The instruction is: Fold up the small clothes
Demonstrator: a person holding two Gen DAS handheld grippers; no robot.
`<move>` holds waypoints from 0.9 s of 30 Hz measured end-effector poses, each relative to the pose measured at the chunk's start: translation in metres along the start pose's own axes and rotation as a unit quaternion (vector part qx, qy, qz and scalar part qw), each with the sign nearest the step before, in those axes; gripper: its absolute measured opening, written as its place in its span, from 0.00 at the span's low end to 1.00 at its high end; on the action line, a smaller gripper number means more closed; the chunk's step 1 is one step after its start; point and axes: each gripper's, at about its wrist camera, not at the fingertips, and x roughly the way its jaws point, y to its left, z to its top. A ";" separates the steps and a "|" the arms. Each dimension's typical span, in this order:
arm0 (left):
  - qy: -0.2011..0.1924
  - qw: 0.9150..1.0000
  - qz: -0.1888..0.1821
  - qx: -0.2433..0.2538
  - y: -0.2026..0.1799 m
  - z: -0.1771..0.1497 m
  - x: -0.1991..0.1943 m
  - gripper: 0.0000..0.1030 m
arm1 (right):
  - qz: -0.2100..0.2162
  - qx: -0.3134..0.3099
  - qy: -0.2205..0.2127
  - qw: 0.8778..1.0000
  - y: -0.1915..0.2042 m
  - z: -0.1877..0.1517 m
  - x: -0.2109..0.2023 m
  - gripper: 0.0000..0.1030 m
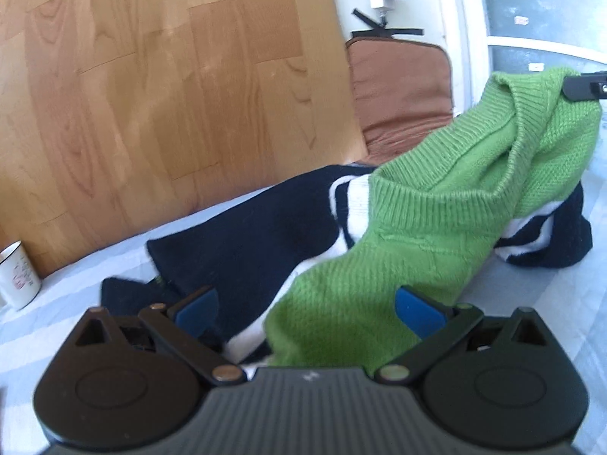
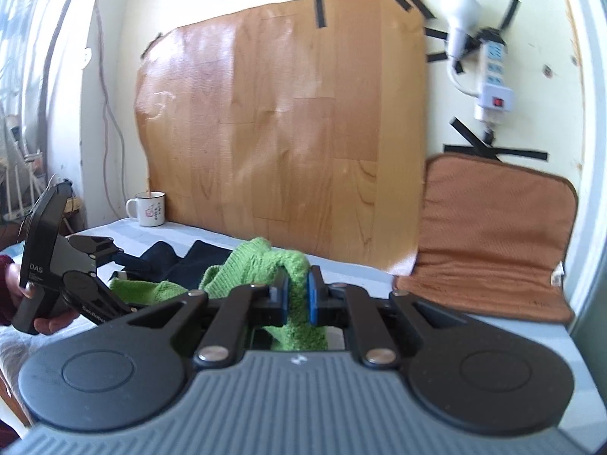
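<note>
A green knitted sweater [image 1: 398,258] lies stretched across a navy garment with white stripes [image 1: 242,239] on the pale bed sheet. My left gripper [image 1: 307,309] stands open, its blue pads [image 1: 417,311] wide apart over the sweater's near end and not pressing it. The sweater's far end is lifted at the right, where my right gripper's black finger [image 1: 584,85] pinches it. In the right wrist view my right gripper [image 2: 296,297] is shut on a fold of the green sweater [image 2: 292,265], which hangs between the blue pads. The left gripper [image 2: 76,276] shows at the left, held by a hand.
A white enamel mug [image 2: 150,208] stands at the sheet's far left corner against a wood-pattern board [image 2: 288,113] taped to the wall. A brown cushion [image 2: 489,235] leans at the right. A power strip [image 2: 493,76] and lamp hang on the wall above it.
</note>
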 end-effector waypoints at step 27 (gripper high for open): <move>-0.057 0.998 -0.017 0.016 -0.045 -0.024 -0.029 0.59 | -0.014 0.044 0.071 0.996 -0.023 -0.053 0.027 0.13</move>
